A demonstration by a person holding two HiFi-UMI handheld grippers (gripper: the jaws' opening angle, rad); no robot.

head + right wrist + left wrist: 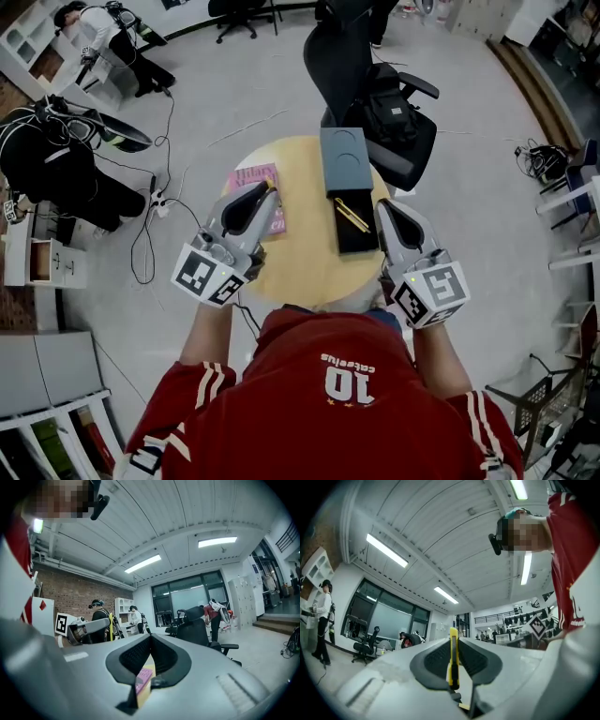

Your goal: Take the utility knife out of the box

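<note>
A yellow utility knife [453, 660] stands upright between the jaws of my left gripper [453, 641], which is shut on it and tilted up toward the ceiling. In the head view the left gripper [265, 192] hangs over the pink book [255, 178], and the knife is hidden by its fingers. The right gripper view shows the knife [110, 623] as a yellow strip at the left. The open black box [364, 246] lies on the round wooden table [309, 262] with a gold, long item [352, 216] inside. My right gripper [384, 208] is shut and empty just right of the box.
The box's teal lid [344, 159] lies behind the box. A black office chair with a backpack [384, 108] stands close behind the table. Cables [155, 202] run over the floor at the left, where people [56, 159] and white shelves [37, 258] are.
</note>
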